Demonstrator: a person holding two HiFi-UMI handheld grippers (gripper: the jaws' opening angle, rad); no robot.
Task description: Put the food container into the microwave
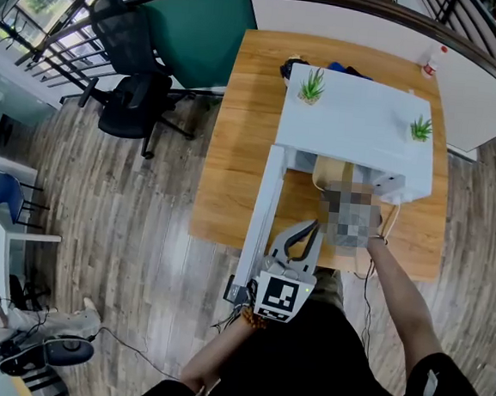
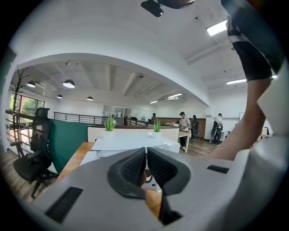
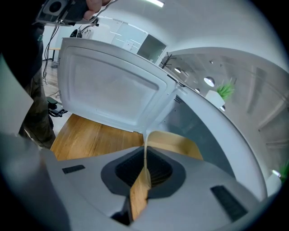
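The food container (image 3: 174,142) is a tan wooden bowl, and my right gripper (image 3: 144,168) is shut on its rim. It hangs at the mouth of the white microwave (image 1: 359,116), whose door (image 3: 113,94) stands wide open to the left. From the head view the container (image 1: 330,170) sits just under the microwave's front edge; a mosaic patch covers the right gripper there. My left gripper (image 1: 303,238) stays near the table's front edge beside the open door (image 1: 260,211). Its jaws are shut with nothing between them (image 2: 146,167).
The microwave stands on a wooden table (image 1: 235,149), with two small green plants (image 1: 312,86) (image 1: 421,128) on its top. A black office chair (image 1: 127,96) stands off the table's left side. A small bottle (image 1: 432,61) is at the far right corner. People (image 2: 184,128) stand far back.
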